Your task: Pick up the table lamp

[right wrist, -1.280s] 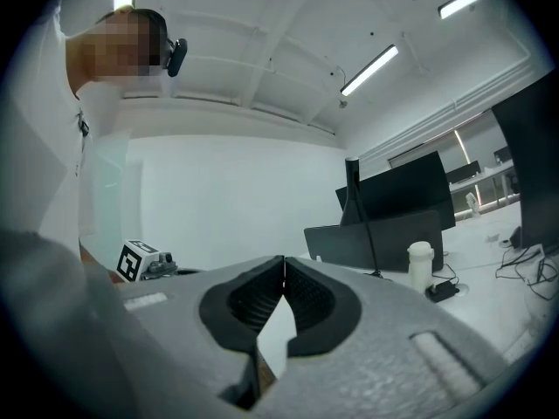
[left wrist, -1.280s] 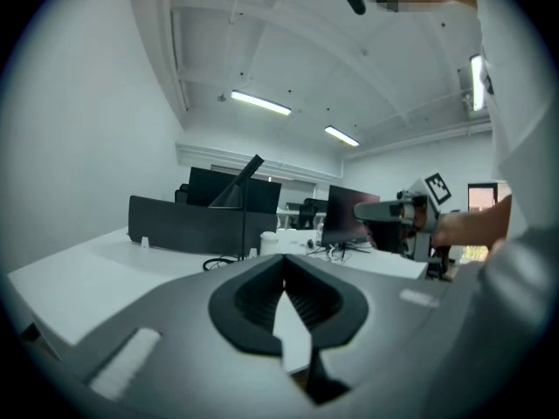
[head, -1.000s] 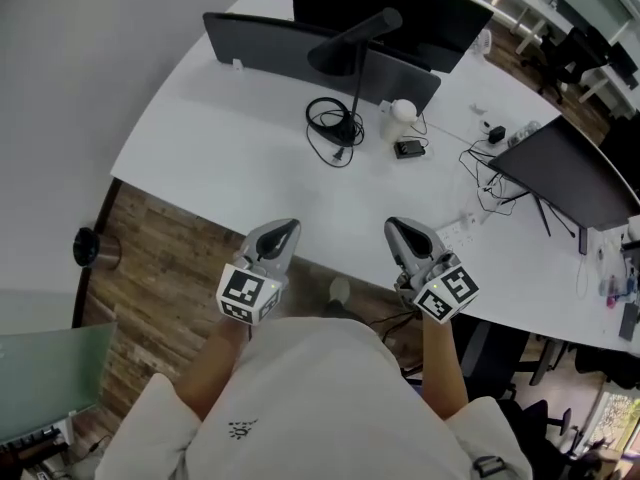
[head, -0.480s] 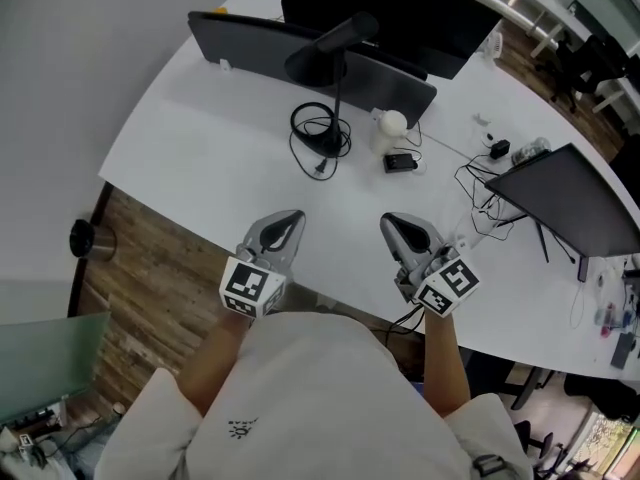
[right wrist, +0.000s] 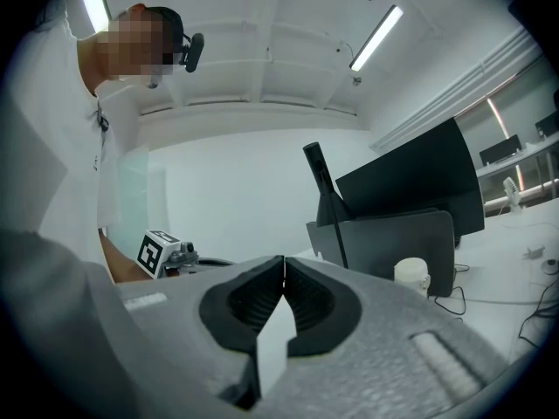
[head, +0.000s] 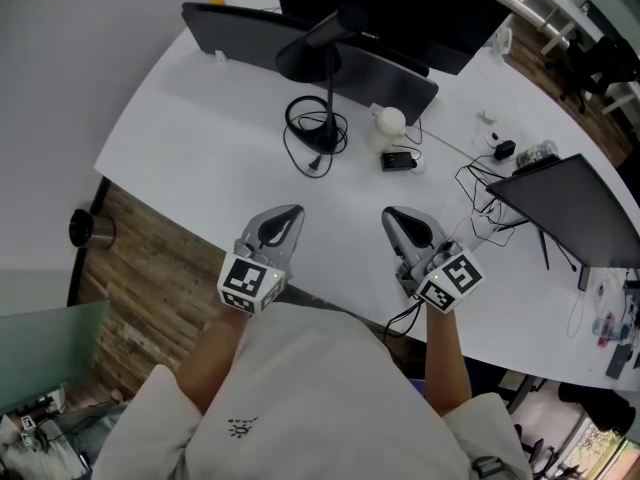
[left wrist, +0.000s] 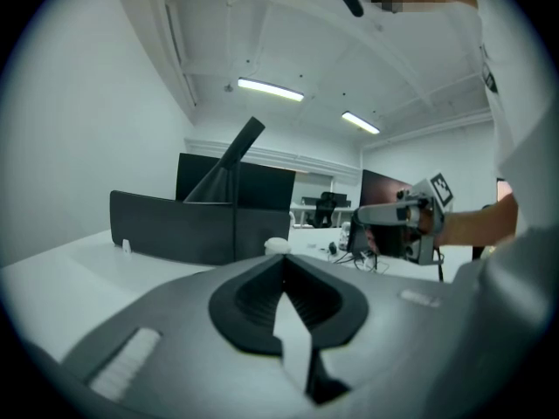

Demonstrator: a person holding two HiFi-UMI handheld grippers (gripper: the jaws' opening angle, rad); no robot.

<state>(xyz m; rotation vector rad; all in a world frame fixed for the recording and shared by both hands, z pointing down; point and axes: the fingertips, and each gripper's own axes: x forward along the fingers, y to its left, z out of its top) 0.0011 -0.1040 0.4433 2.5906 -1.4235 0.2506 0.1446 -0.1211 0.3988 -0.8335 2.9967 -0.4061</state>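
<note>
The black table lamp (head: 327, 98) stands on the white table (head: 200, 158), with its cone shade tilted up left and its cord coiled round the base (head: 318, 136). My left gripper (head: 289, 212) and right gripper (head: 393, 215) hover side by side over the table's near edge, well short of the lamp. Both are shut, with nothing between the jaws. In the left gripper view the lamp (left wrist: 232, 180) rises ahead of the left gripper (left wrist: 281, 261), and the right gripper (left wrist: 395, 228) shows to its right. In the right gripper view the lamp (right wrist: 329, 201) stands past the right gripper (right wrist: 284, 261).
A black divider panel (head: 245, 30) and a dark monitor (head: 400, 8) stand behind the lamp. A white round object (head: 391, 121), a small black device (head: 398, 160) and loose cables (head: 480, 193) lie to the right, near another dark screen (head: 570, 213). A bin (head: 88, 230) stands on the wooden floor.
Both grippers have come forward from the floor side over the table's near edge, closer to the lamp. Their jaws stayed shut.
</note>
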